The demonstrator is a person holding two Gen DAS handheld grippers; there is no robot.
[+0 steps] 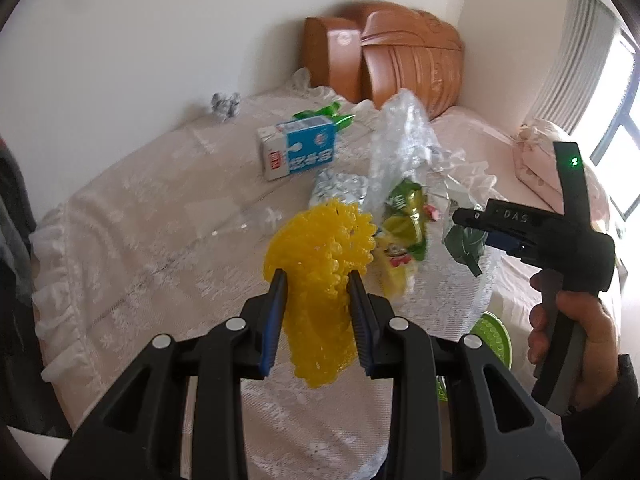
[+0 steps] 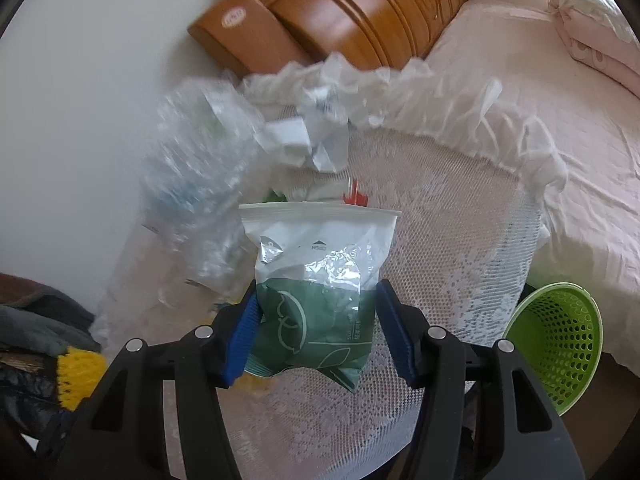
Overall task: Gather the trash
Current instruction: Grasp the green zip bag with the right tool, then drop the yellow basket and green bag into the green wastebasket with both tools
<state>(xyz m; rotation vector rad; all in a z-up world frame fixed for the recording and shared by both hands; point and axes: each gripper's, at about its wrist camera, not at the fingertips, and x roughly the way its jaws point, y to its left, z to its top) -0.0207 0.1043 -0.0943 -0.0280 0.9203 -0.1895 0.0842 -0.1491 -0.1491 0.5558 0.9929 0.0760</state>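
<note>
- Yellow foam netting [image 1: 316,280] is pinched between the blue pads of the left tongs [image 1: 316,280], which are closed narrowly on it and hold it above a lace-covered tabletop [image 1: 140,240]
- The right tongs [image 2: 318,320] sit about half open around a green-and-white pouch [image 2: 320,280]; the left pad touches the pouch, and at the right pad contact is hard to tell, so a firm grip is unclear
- In the left view, a hand [image 1: 572,332] holds the right tongs' handle at the right side, with the pouch at their tip
- More trash lies on the lace cloth: a blue-and-white carton [image 1: 298,152] on its side, a green wrapper [image 1: 320,116] behind it, a yellow-green snack bag [image 1: 404,224], crumpled clear plastic [image 1: 400,136], and a small grey wad [image 1: 226,106] near the wall
- A green perforated basket [image 2: 556,332] stands below the tabletop's right edge, beside a pink bed [image 2: 580,140]
- A wooden headboard [image 2: 360,12] leans in the corner
</note>
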